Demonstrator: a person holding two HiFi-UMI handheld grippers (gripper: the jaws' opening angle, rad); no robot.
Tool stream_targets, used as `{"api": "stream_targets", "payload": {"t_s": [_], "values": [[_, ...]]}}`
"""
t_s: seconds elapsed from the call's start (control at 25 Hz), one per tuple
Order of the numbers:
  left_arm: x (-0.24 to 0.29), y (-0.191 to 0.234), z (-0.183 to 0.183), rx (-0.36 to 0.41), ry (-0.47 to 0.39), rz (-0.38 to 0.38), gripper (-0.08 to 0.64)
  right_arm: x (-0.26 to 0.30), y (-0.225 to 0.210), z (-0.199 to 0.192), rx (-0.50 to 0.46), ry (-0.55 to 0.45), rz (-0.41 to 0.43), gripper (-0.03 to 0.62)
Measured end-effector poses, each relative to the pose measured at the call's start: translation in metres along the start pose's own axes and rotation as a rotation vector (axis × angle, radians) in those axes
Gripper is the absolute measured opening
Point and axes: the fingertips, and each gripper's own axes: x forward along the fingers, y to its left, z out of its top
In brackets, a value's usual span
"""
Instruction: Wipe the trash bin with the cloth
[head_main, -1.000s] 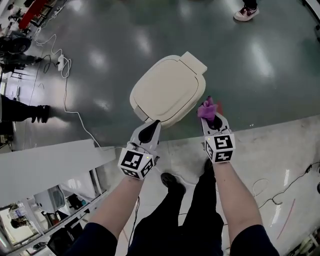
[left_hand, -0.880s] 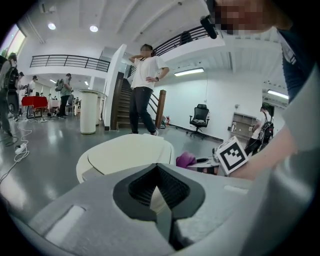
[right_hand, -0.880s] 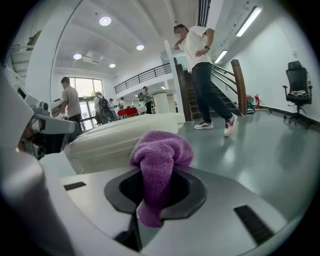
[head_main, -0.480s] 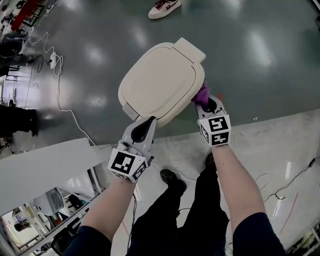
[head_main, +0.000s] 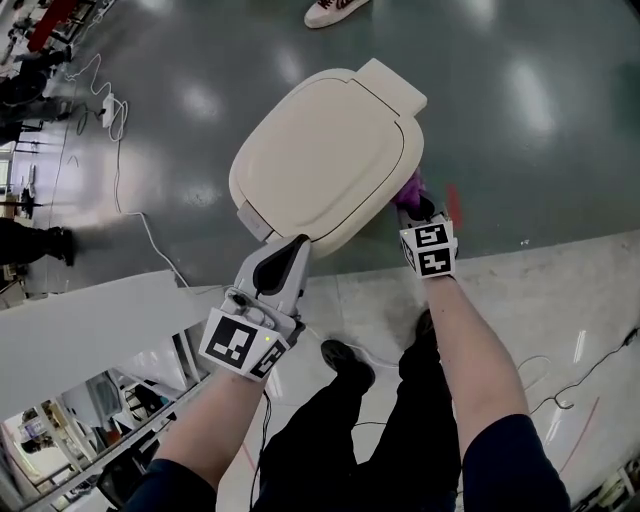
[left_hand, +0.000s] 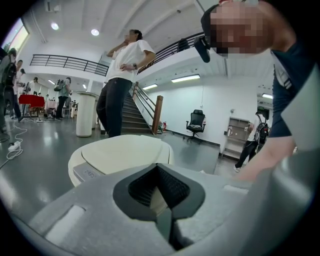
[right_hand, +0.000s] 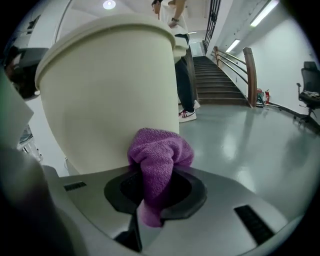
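A cream trash bin (head_main: 330, 155) with its lid down stands on the grey floor in front of me. My left gripper (head_main: 296, 243) rests its tips against the bin's near edge; its jaws look shut, and the left gripper view shows the cream lid (left_hand: 125, 152) just beyond them. My right gripper (head_main: 413, 203) is shut on a purple cloth (head_main: 408, 187) and presses it against the bin's right side, below the lid's rim. In the right gripper view the bunched cloth (right_hand: 160, 155) touches the bin's wall (right_hand: 110, 90).
A bystander's shoe (head_main: 335, 10) is on the floor beyond the bin. A power strip with cables (head_main: 108, 105) lies at the left. A white table edge (head_main: 90, 330) runs by my left arm. My own shoe (head_main: 348, 362) is below. A person (left_hand: 122, 75) stands behind the bin.
The right gripper has carried the cloth from clear of the bin's right side up against its wall under the lid rim. The left gripper stays at the near edge.
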Motion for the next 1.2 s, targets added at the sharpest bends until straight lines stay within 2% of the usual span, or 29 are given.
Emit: {"api": "stream_targets", "payload": {"t_s": [0.32, 0.64, 0.84, 1.2], "values": [[0.000, -0.005, 0.001, 0.032, -0.068, -0.021, -0.012, 0.050, -0.003, -0.071, -0.029, 0.112, -0.015, 0.077], [-0.001, -0.004, -0.001, 0.051, -0.100, -0.025, -0.012, 0.075, -0.003, -0.109, -0.017, 0.176, -0.024, 0.077], [-0.001, -0.002, -0.003, 0.018, -0.084, -0.009, -0.012, 0.050, 0.013, -0.082, 0.009, 0.137, -0.003, 0.077], [0.002, -0.005, -0.003, -0.023, -0.009, -0.021, -0.012, -0.050, 0.057, 0.040, 0.060, -0.054, 0.052, 0.077]]}}
